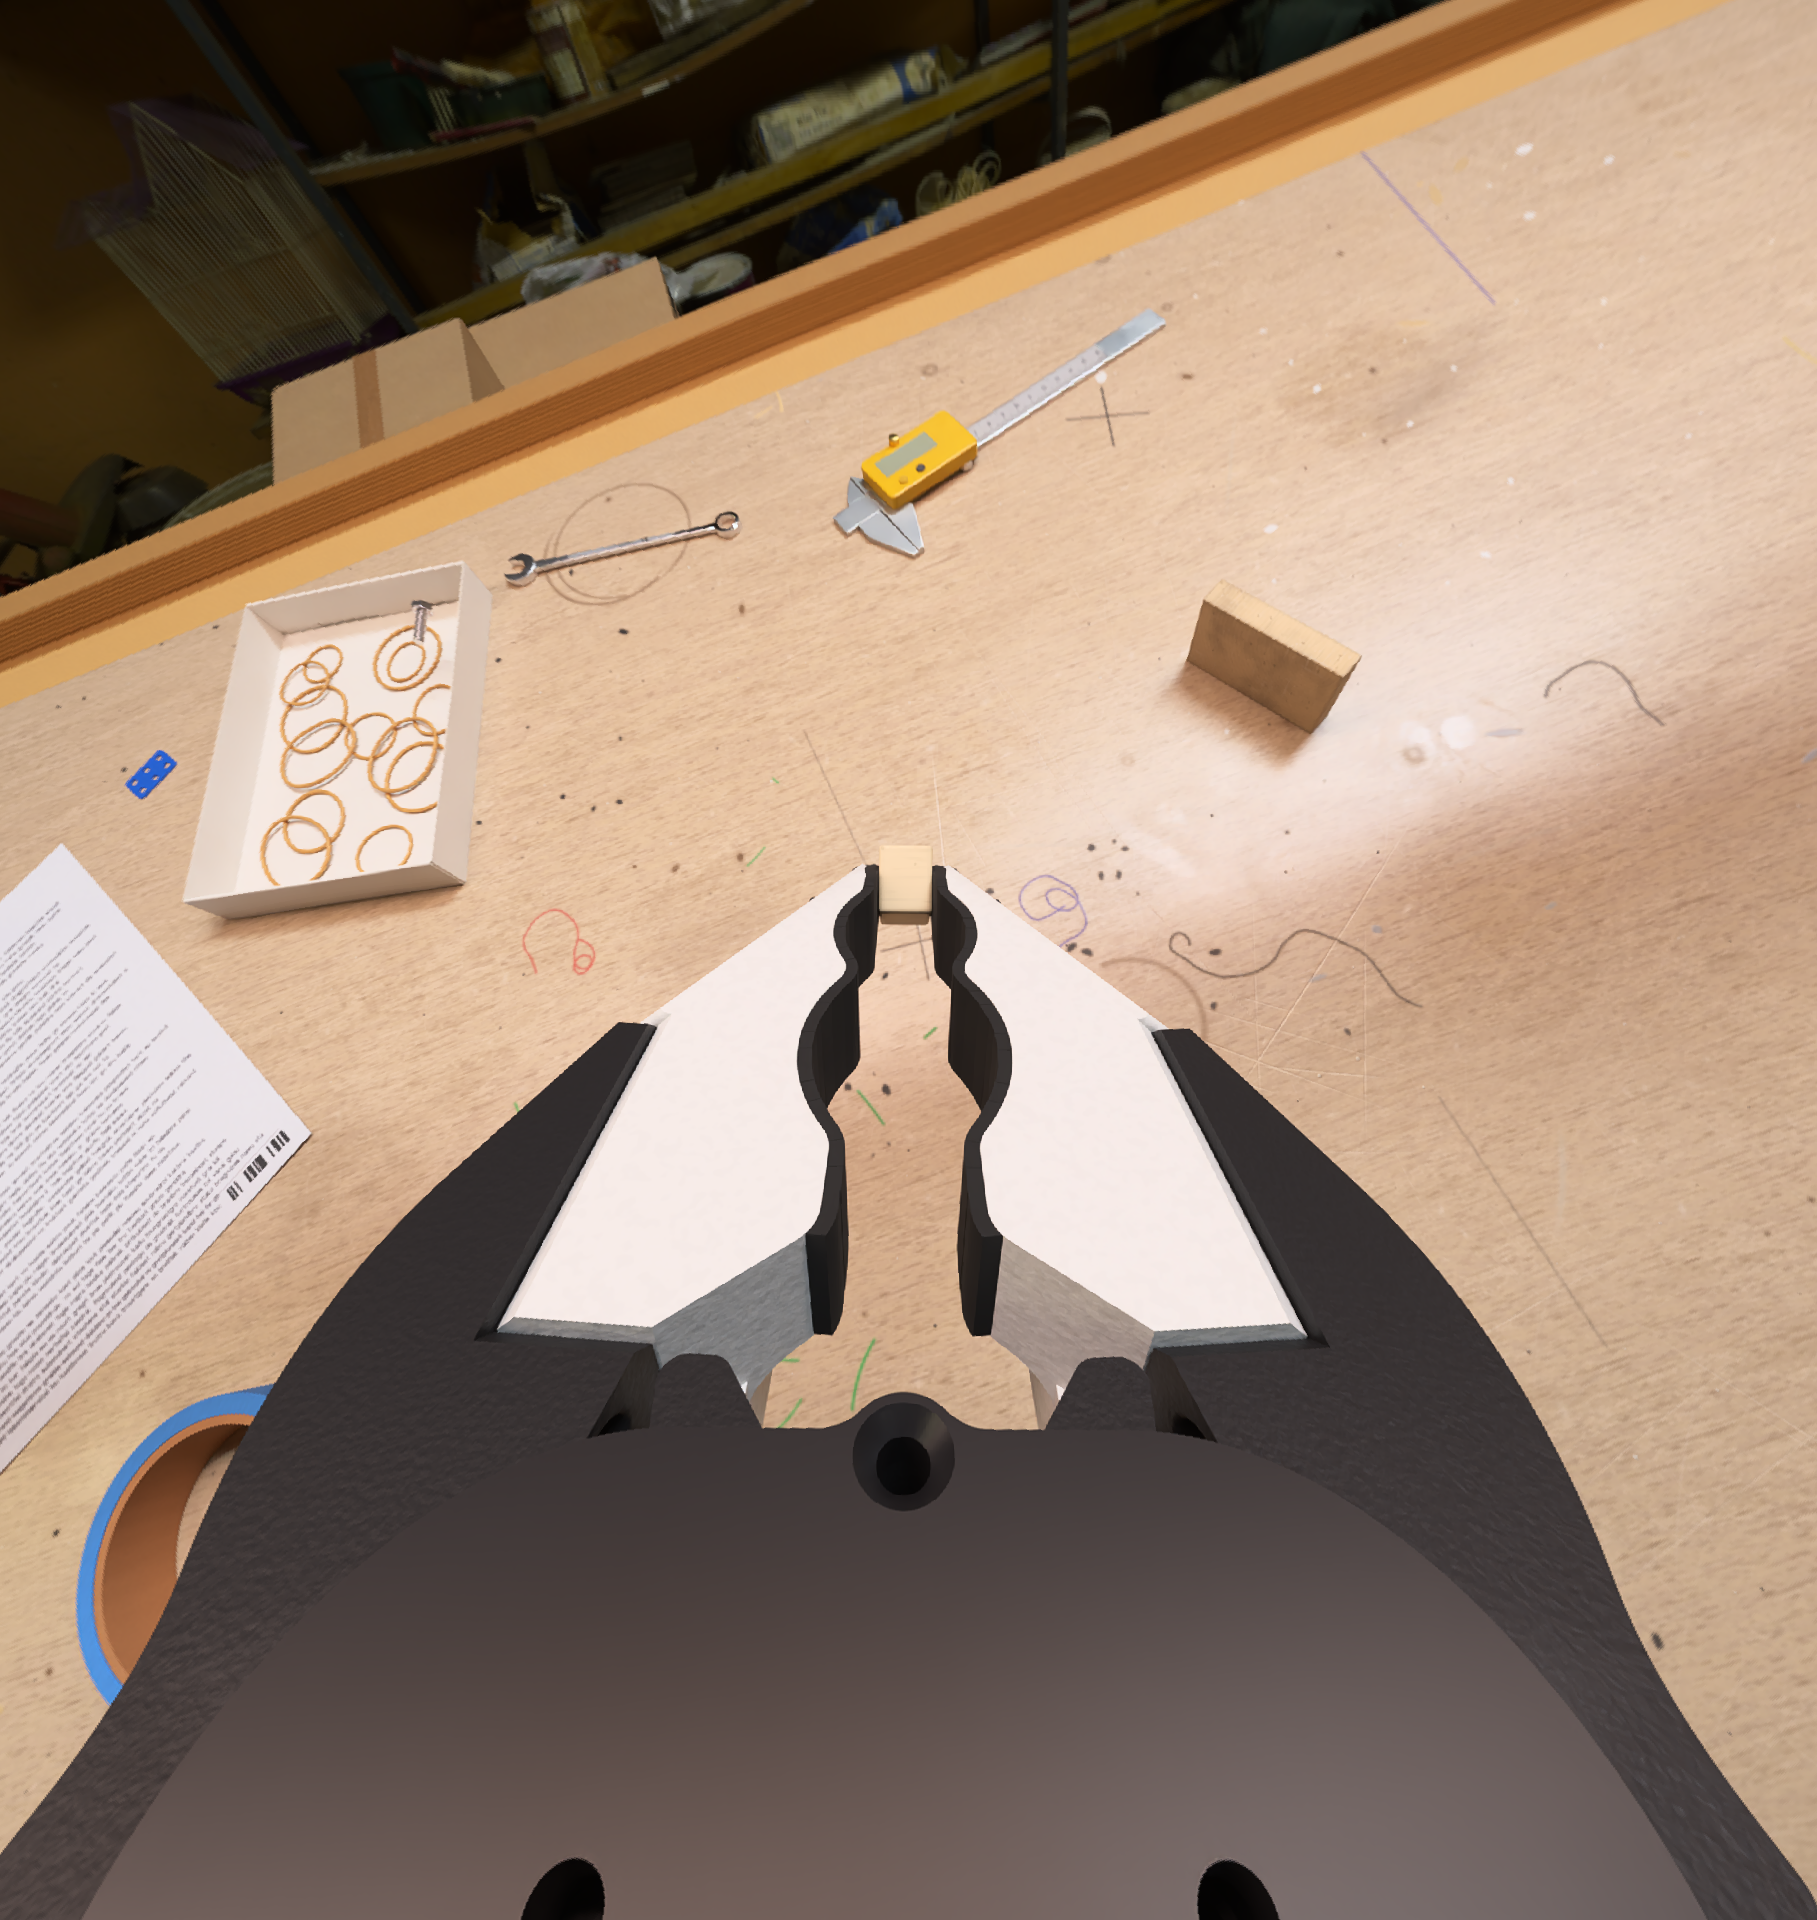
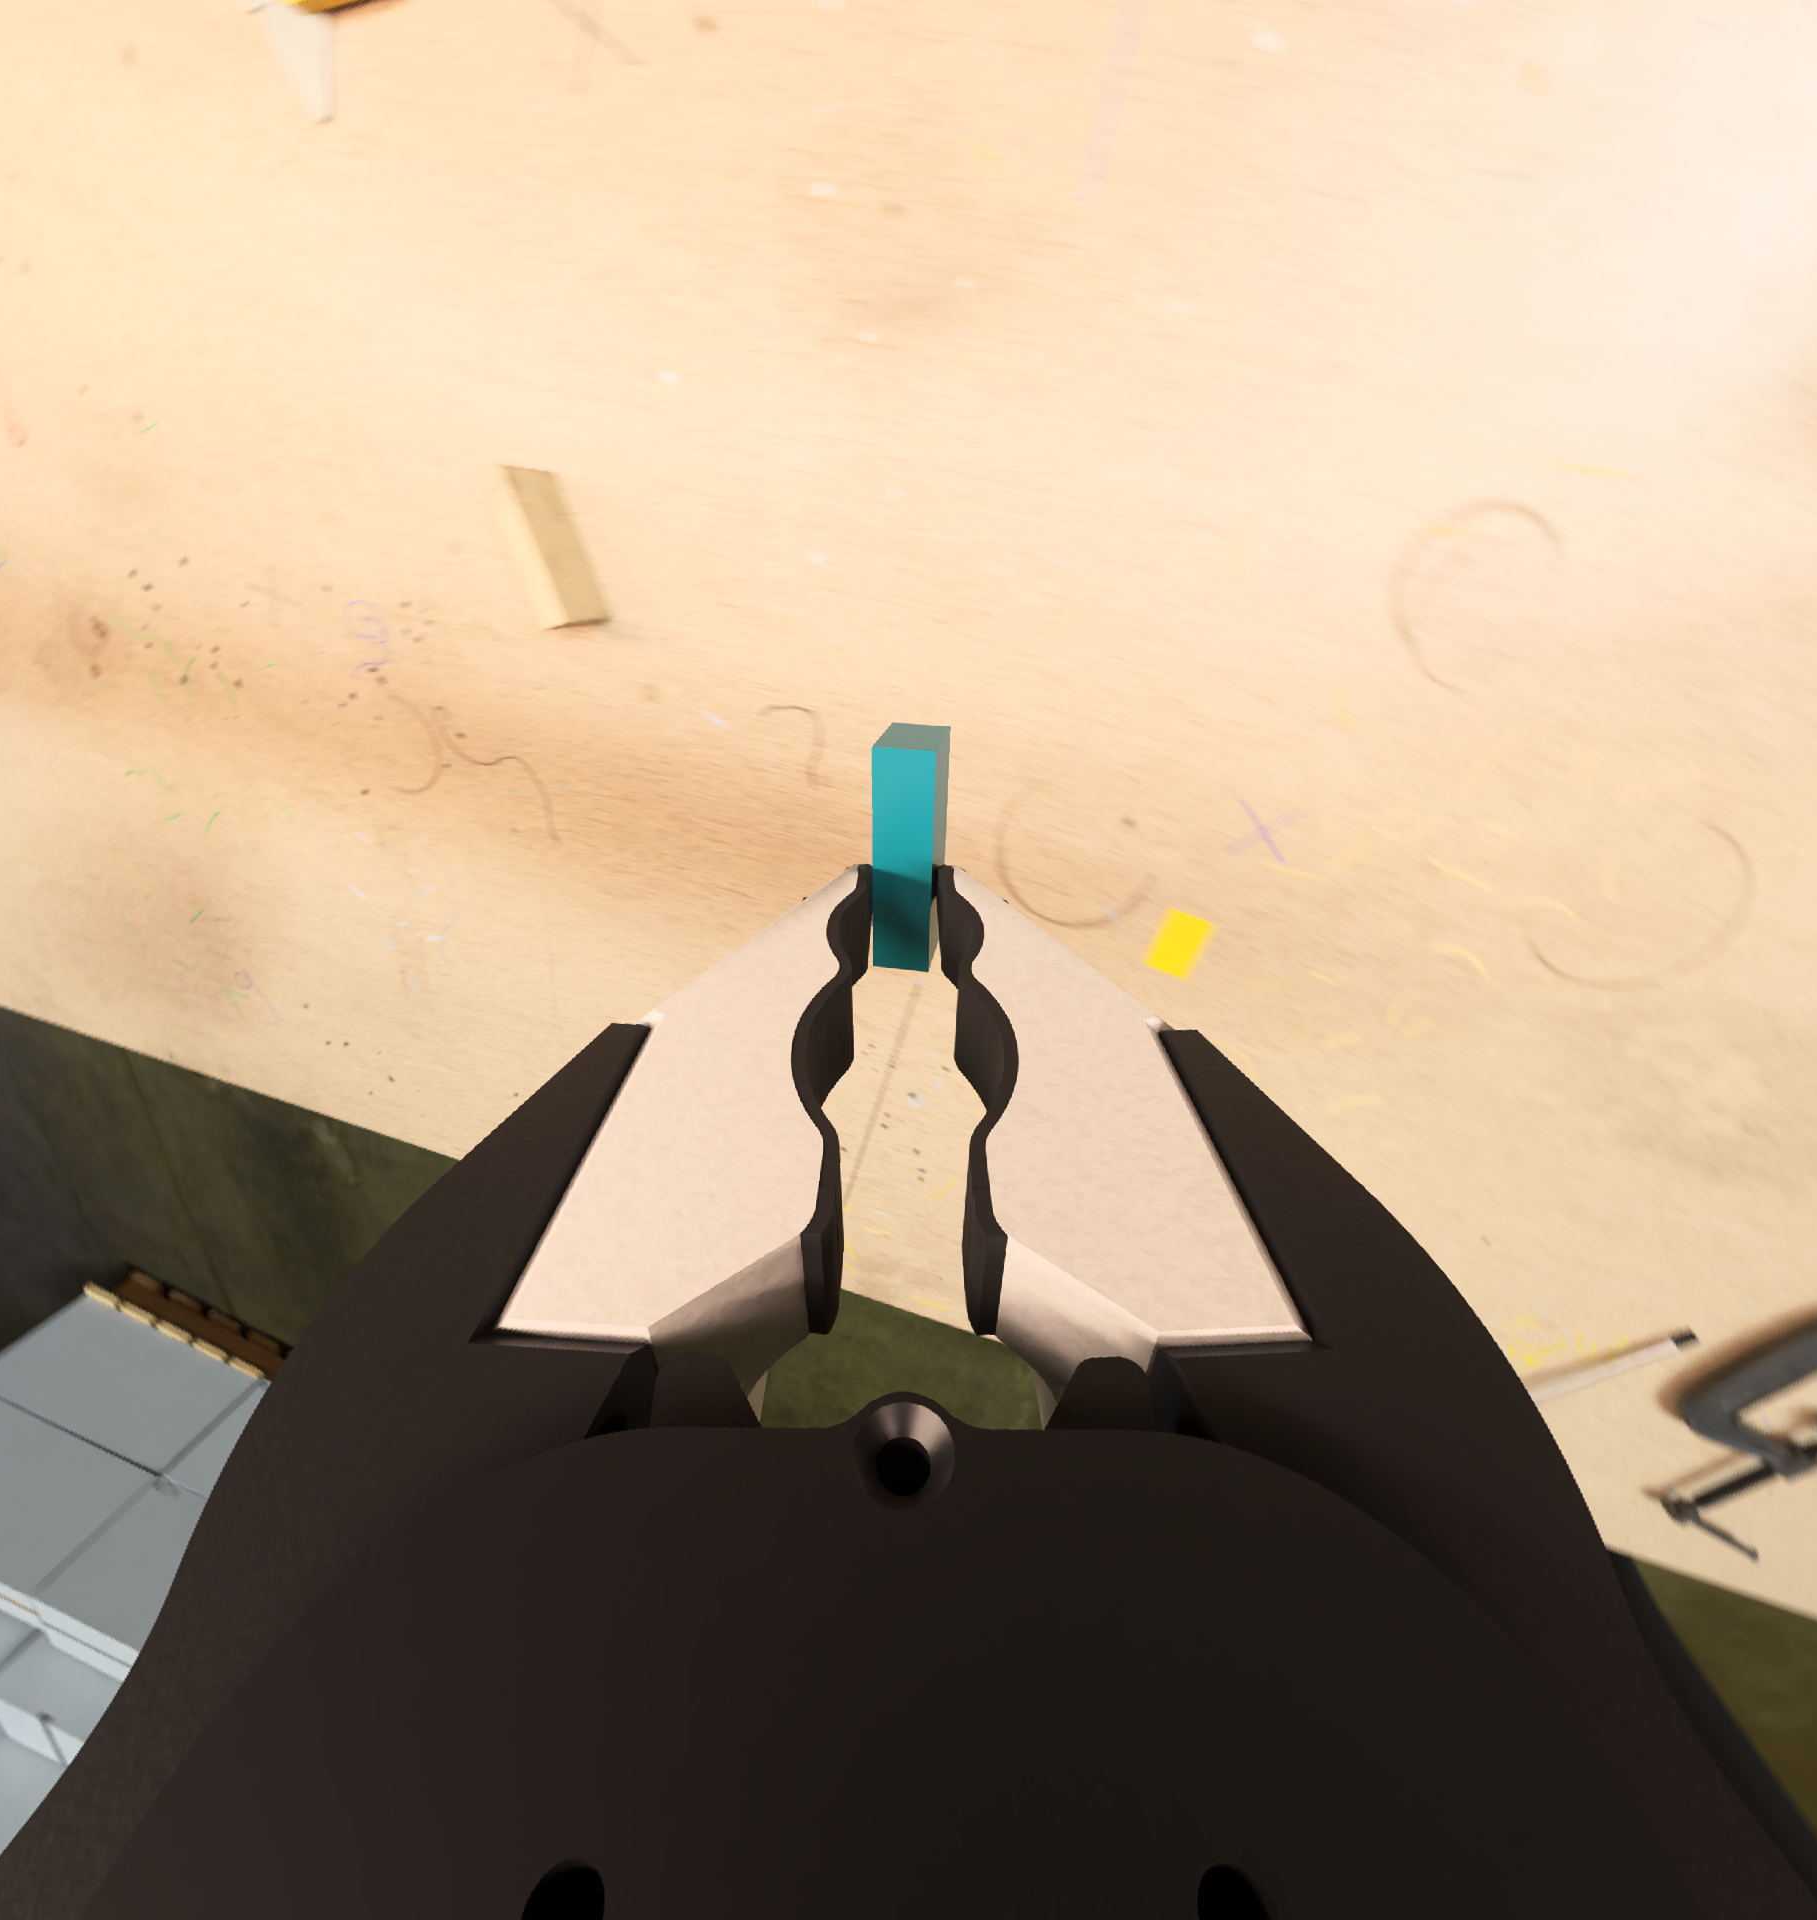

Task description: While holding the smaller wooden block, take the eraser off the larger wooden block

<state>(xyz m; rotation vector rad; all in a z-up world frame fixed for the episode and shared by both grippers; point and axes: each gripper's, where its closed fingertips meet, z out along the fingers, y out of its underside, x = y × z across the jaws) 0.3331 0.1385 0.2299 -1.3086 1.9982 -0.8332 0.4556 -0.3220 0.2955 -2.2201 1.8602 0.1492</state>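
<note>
A pale plywood workbench (image 1: pixel 1506 1143) fills the scene, scuffed, speckled and scribbled with pencil loops, with an orange-brown edge strip (image 1: pixel 675 343) running along its far side. Beyond that edge sit dim, cluttered shelves (image 1: pixel 675 135) and 2 cardboard boxes (image 1: pixel 436 374) in shadow. Over the near edge lie a dark olive floor (image 2: pixel 260 1174) and grey cartons (image 2: pixel 73 1475), while warm light washes the benchtop.

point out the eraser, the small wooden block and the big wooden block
eraser (image 2: pixel 904 821): right wrist view, teal front face.
smaller wooden block (image 1: pixel 904 881): left wrist view, pale face between fingertips.
larger wooden block (image 1: pixel 1270 657): left wrist view, broad side face.
</note>
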